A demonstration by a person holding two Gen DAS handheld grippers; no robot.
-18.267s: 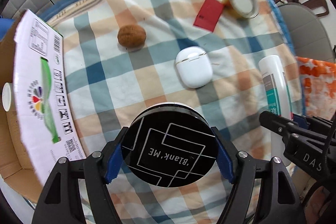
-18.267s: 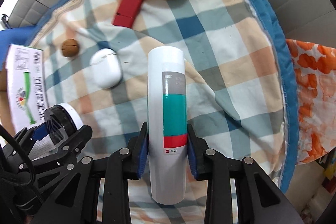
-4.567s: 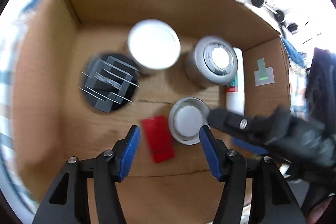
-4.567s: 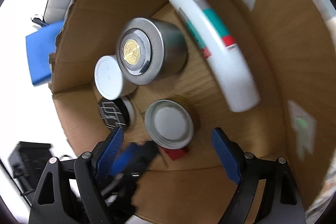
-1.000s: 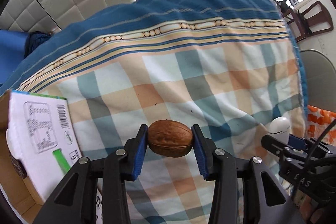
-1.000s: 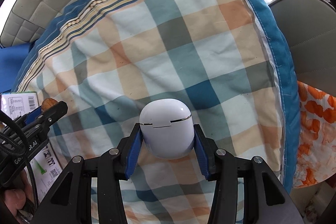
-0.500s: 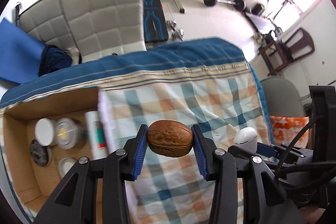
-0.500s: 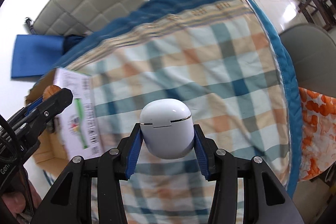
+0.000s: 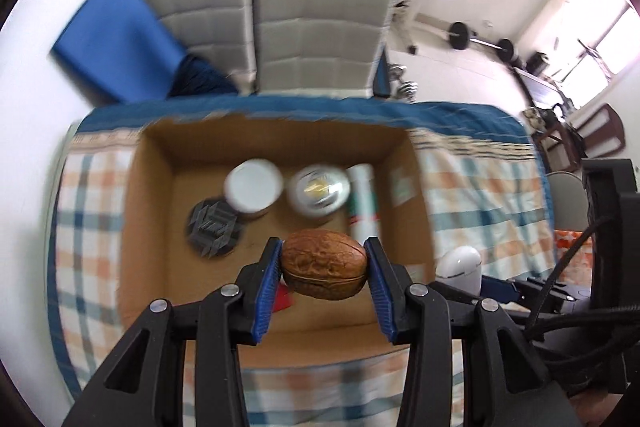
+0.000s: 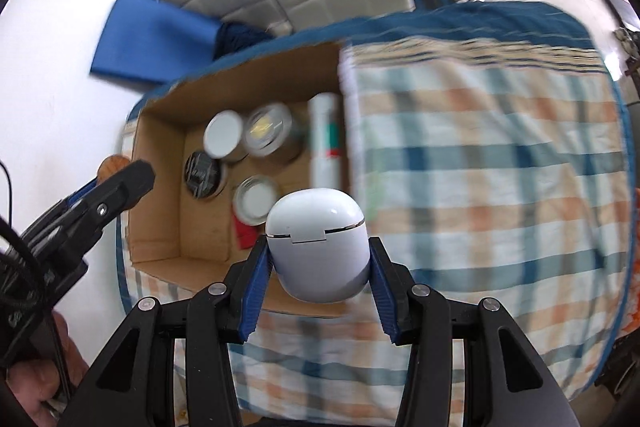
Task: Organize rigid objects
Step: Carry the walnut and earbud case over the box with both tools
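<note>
Walnut (image 9: 324,270): centre of left view, clamped end to end between left gripper (image 9: 323,281) jaws, above box. Likely light, hard, ridged shell; grips well, may roll on release.

Earbud case (image 10: 317,243): lower centre of right view, pinched at sides by right gripper (image 10: 318,281) jaws. Smooth, glossy, probably slippery; hold at widest part, clear of lid seam.

Cardboard box (image 9: 152,195): open, on checked cloth (image 10: 480,187). Contents: white-lidded jar (image 9: 253,186), silver tin (image 9: 319,191), white tube (image 9: 362,201), black round case (image 9: 214,227), small jar (image 10: 256,201), red card (image 10: 246,233).
</note>
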